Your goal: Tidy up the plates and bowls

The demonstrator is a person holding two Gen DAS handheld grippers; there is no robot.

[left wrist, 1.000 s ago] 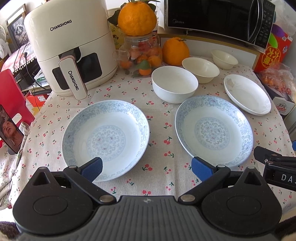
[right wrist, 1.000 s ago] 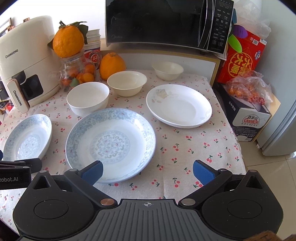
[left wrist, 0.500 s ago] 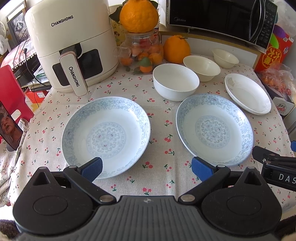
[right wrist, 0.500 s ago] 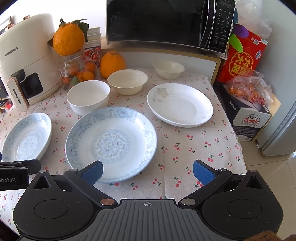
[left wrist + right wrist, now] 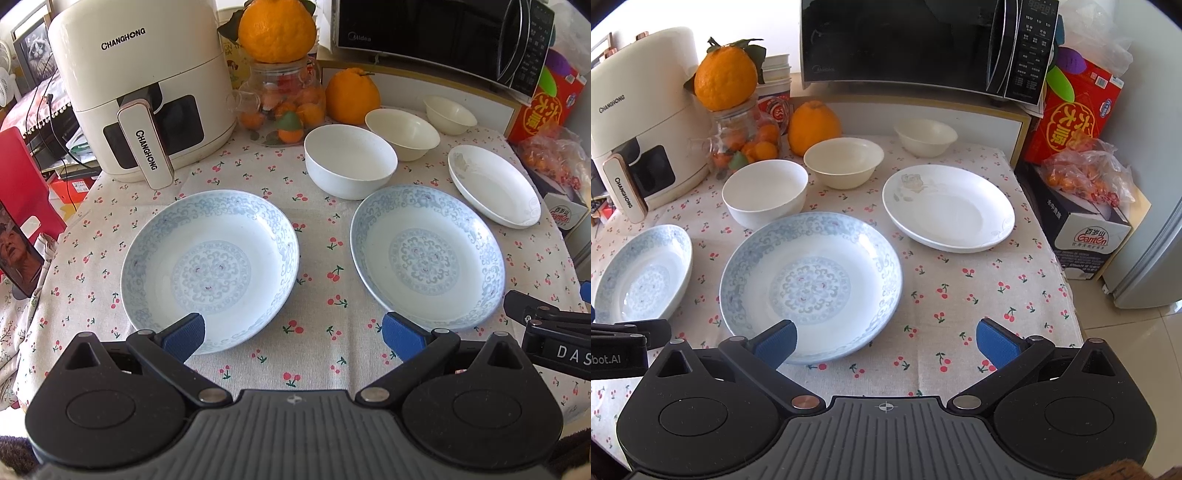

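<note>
Two blue-patterned plates lie side by side on the desk (image 5: 325,362), which is covered with a cherry-print cloth: the left plate (image 5: 209,266) sits just ahead of the left tool (image 5: 293,332), the right plate (image 5: 811,285) just ahead of the right tool (image 5: 886,338). A plain white plate (image 5: 948,207) lies further right, apart from both. Behind them stand three bowls: a white bowl (image 5: 350,159) almost touching the right plate's far rim, a cream bowl (image 5: 402,133) behind it, and a small bowl (image 5: 450,114) near the back.

These look like glazed ceramic: stiff, fairly heavy, smooth and breakable. The plates are shallow with sloping rims, so the near rim is probably the place to pinch, one finger above and one below; the glaze may slip, so a firm, level hold seems wise. The bowls should nest, taken by the wall at the rim.

Both tools are spread wide, holding nothing, hovering over the near edge. Nothing is stacked yet.

An air fryer (image 5: 140,92), a jar of fruit (image 5: 282,107) and a microwave (image 5: 916,44) crowd the back.
</note>
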